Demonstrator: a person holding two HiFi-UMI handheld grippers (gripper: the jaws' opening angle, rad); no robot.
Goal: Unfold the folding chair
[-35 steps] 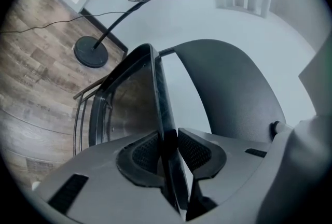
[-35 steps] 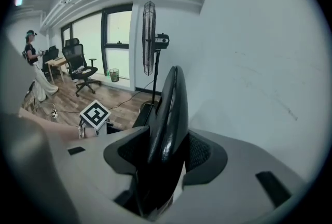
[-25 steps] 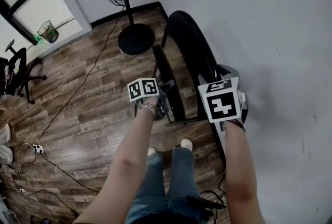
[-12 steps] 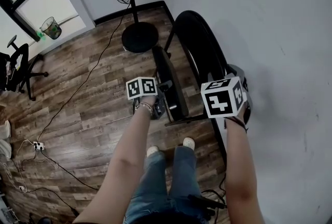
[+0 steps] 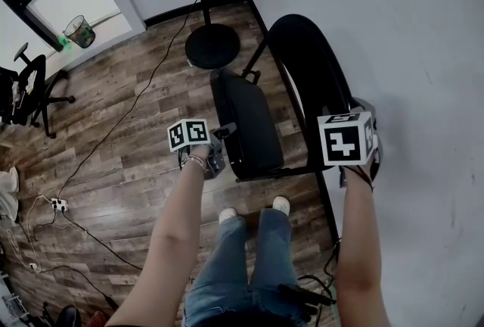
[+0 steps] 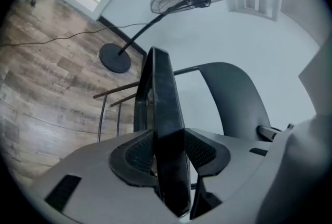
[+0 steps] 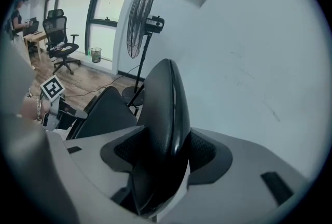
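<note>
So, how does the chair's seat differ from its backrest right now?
The seat is a flat, squarish pad; the backrest is a curved, rounded shell. The seat tilts out over the wooden floor, while the backrest stands close to the white wall. Both are black.

Wood-plank floor (image 5: 128, 136), white wall along its right edge. Folding chair (image 5: 246, 125) stands at that edge, with the round fan base (image 5: 212, 45) just beyond it and the person's shoes (image 5: 281, 204) on its near side. Black cable (image 5: 113, 132) crosses the planks; power strip (image 5: 58, 205) and office chair (image 5: 30, 94) sit near the left edge.
</note>
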